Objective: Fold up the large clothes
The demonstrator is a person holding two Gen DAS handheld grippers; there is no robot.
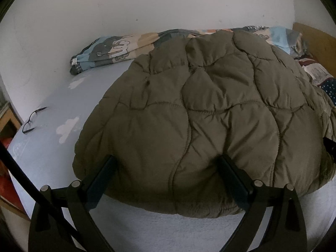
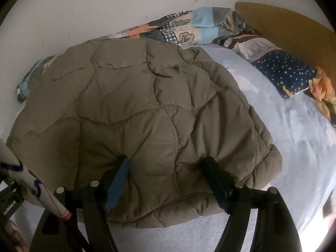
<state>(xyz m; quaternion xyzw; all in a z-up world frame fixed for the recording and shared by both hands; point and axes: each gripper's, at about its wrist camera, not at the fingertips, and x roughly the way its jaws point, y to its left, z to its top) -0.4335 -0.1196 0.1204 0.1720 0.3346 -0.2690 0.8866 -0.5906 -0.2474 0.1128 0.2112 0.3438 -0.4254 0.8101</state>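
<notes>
olive quilted jacket (image 1: 210,109) folded, puffy, on bed (image 1: 52,147) | left gripper (image 1: 168,163) spread apart, pressing jacket edge | right gripper (image 2: 168,163) likewise

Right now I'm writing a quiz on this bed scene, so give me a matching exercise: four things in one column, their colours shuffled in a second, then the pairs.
Things:
1. quilted jacket
2. eyeglasses
3. bed sheet
4. headboard

Colours:
A. light blue with white clouds
B. olive brown
C. tan wood
D. black frame

Pairs: 1-B, 2-D, 3-A, 4-C
</notes>
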